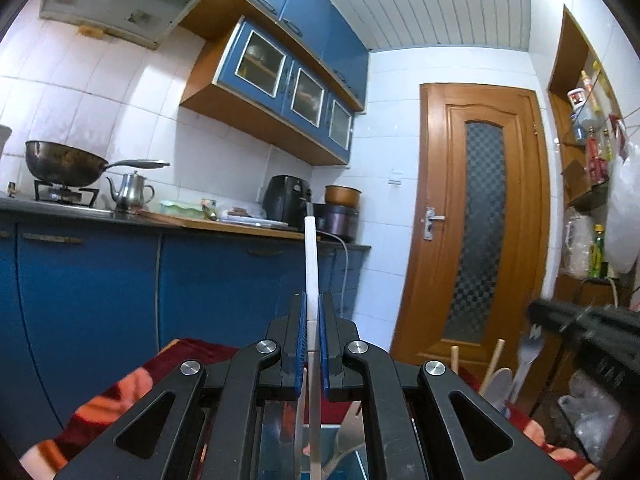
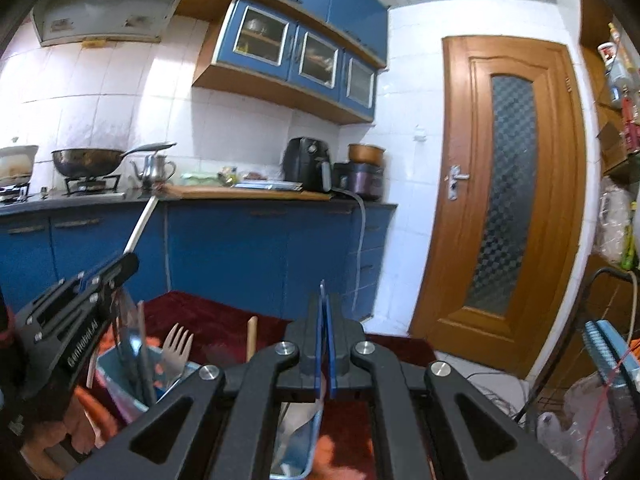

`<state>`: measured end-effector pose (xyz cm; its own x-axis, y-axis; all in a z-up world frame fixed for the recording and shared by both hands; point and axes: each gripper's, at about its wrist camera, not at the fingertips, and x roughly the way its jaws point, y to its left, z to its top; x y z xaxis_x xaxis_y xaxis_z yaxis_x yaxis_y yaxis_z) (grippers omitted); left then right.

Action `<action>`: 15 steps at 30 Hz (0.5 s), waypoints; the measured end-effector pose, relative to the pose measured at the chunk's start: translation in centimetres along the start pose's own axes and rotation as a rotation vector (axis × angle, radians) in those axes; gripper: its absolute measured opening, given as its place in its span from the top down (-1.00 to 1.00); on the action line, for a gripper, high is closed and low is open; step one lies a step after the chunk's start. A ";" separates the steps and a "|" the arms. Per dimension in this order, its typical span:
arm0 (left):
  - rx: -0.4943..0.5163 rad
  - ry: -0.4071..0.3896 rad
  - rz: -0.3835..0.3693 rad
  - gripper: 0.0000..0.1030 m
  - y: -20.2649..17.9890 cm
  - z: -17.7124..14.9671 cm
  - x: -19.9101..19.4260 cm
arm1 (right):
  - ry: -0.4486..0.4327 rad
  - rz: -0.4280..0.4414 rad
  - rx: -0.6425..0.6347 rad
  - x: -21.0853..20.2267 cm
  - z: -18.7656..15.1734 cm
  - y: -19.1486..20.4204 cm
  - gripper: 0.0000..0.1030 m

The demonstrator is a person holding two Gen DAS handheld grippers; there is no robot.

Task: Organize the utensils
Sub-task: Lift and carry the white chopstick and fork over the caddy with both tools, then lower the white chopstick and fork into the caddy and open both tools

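My left gripper (image 1: 312,308) is shut on a long white-handled utensil (image 1: 311,264), held upright above a light blue holder (image 1: 352,464). From the right wrist view the same left gripper (image 2: 120,266) hovers over the blue holder (image 2: 120,376), which holds a fork (image 2: 178,350) and other utensils. My right gripper (image 2: 325,300) has its blue pads pressed together with nothing visible between them, above a second blue container (image 2: 296,448). The right gripper shows blurred at the right in the left wrist view (image 1: 536,314), near a fork (image 1: 528,348) and wooden handles (image 1: 494,364).
A red patterned cloth (image 2: 192,312) covers the table. Blue kitchen cabinets (image 1: 220,280) with a wok (image 1: 64,162), a kettle (image 1: 130,194) and an air fryer (image 1: 286,200) stand behind. A wooden door (image 1: 476,220) is at the right, with cluttered shelves (image 1: 592,152) beside it.
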<state>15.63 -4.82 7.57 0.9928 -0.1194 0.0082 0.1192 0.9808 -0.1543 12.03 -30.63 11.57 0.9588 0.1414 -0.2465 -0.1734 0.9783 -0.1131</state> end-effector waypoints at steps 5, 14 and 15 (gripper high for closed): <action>-0.014 0.016 -0.039 0.89 0.7 0.5 -1.1 | 0.021 0.086 0.082 -0.9 -0.4 -0.4 0.63; -0.042 0.041 -0.075 0.89 2.0 1.0 -2.2 | -0.006 0.129 0.127 -3.8 -1.0 -0.4 0.35; -0.048 0.043 -0.081 0.89 2.1 1.1 -2.1 | -0.005 0.133 0.130 -4.0 -1.1 -0.5 0.35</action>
<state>13.77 -2.36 8.33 0.9784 -0.2058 -0.0199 0.1976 0.9592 -0.2023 8.04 -31.83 11.54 0.9305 0.2708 -0.2464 -0.2681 0.9623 0.0452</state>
